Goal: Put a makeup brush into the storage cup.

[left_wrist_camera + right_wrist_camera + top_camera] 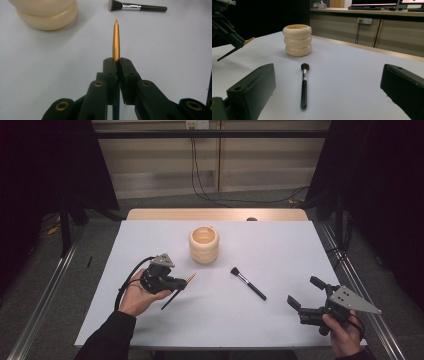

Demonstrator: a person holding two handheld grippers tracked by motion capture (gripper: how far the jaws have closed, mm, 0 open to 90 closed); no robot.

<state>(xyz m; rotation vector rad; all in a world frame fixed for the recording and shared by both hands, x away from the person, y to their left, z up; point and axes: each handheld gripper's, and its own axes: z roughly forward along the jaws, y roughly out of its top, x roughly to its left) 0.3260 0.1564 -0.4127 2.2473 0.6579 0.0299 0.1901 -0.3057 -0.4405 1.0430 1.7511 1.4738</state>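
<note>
White table (280,320): left gripper (184,283) clamps a gold-tipped brush (116,41), lifted; right gripper (306,293) gapes, empty. Next, probably: tip it into the cup (204,245).

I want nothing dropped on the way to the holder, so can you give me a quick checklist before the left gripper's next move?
1. Left gripper shut on the slim brush with gold ferrule and dark handle: ok.
2. Brush tip points ahead of the jaws, handle trails behind: ok.
3. Cream ribbed round holder upright, mouth open: ok.
4. Holder empty inside: cannot tell.
5. Black powder brush with silver ferrule lies flat on the white table, apart from the holder: ok.
6. Right gripper open, holding nothing, off to the side: ok.
</note>
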